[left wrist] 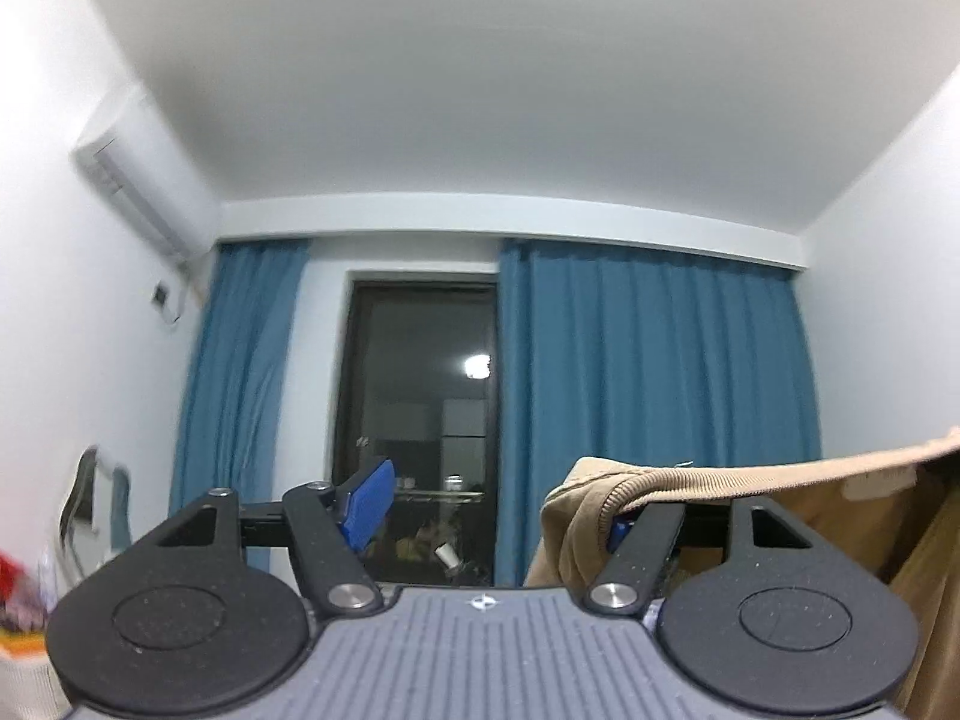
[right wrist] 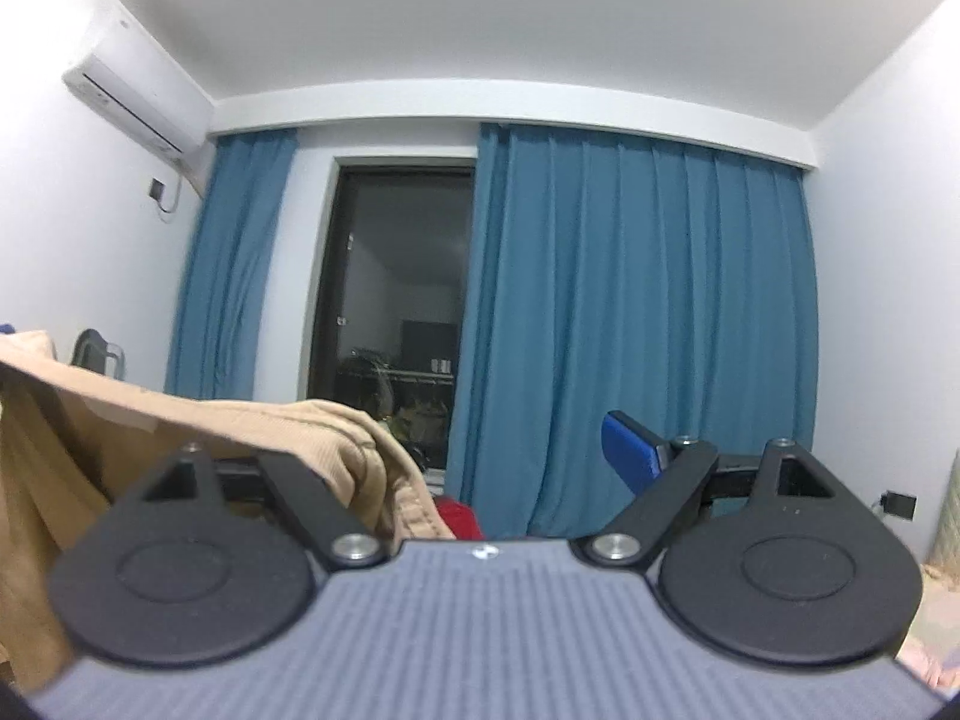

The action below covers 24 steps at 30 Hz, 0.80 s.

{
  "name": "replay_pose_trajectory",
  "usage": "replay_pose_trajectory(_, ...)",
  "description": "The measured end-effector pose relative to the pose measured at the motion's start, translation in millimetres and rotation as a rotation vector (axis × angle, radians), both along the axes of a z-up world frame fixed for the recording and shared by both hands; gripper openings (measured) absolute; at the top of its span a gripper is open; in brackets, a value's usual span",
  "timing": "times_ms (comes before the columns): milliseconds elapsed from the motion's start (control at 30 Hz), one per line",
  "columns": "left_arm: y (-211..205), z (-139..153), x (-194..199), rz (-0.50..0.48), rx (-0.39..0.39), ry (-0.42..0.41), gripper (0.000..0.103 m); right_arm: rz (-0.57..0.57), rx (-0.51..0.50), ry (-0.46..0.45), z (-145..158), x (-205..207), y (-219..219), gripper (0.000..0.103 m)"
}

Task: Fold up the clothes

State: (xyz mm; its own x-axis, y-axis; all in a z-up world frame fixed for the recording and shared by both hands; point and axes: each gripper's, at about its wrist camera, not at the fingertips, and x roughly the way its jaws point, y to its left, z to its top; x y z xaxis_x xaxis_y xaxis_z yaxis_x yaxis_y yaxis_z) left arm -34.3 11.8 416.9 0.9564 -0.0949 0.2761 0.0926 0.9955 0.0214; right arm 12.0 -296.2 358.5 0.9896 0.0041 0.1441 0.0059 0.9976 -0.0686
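Black linkages frame the left wrist view, where the left gripper (left wrist: 495, 510) stands spread wide, its blue fingers (left wrist: 369, 504) clamping nothing; the tan garment (left wrist: 708, 483) drapes over its right finger and stretches off to the right. Behind hang blue curtains (left wrist: 654, 360) beside a dark window (left wrist: 420, 420). From the right wrist view, the right gripper (right wrist: 480, 459) is likewise parted, one blue finger (right wrist: 630, 456) bare, the same tan garment (right wrist: 240, 420) hung across the other and trailing left. An air conditioner (right wrist: 138, 102) sits high on the wall.
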Motion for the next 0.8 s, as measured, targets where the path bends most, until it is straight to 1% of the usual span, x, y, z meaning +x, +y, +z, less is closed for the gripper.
replay_pose_trajectory(67,0,17,-9,-0.025,0.029,0.0,0.07,0.024,-0.004,0.004,17,-5,1,0.085)
replay_pose_trajectory(167,-1,28,-9,-0.061,0.053,0.028,0.074,0.038,-0.021,0.0,35,-14,-1,0.085)
replay_pose_trajectory(200,-3,28,-7,-0.072,0.058,0.046,0.075,0.037,-0.031,0.0,38,-16,0,0.085)
replay_pose_trajectory(233,-4,24,-2,-0.08,0.063,0.067,0.075,0.036,-0.036,0.009,35,-14,0,0.085)
replay_pose_trajectory(300,-6,5,18,-0.093,0.066,0.118,0.075,0.034,-0.046,0.026,27,-9,-1,0.085)
replay_pose_trajectory(333,-7,-5,29,-0.1,0.068,0.144,0.075,0.034,-0.039,0.045,18,-3,-2,0.085)
replay_pose_trajectory(400,-12,-35,55,-0.115,0.06,0.212,0.075,0.03,-0.021,0.098,-6,14,-7,0.085)
replay_pose_trajectory(533,-16,-89,135,-0.117,0.042,0.333,0.075,0.011,0.0,0.223,-64,68,-19,0.085)
replay_pose_trajectory(667,-32,-148,225,-0.111,0.012,0.429,0.076,-0.016,0.018,0.317,-119,143,-28,0.085)
replay_pose_trajectory(733,-42,-179,275,-0.101,0.0,0.487,0.077,-0.026,0.026,0.376,-157,189,-32,0.085)
replay_pose_trajectory(800,-51,-219,329,-0.086,0.008,0.552,0.077,-0.033,0.028,0.443,-198,233,-34,0.085)
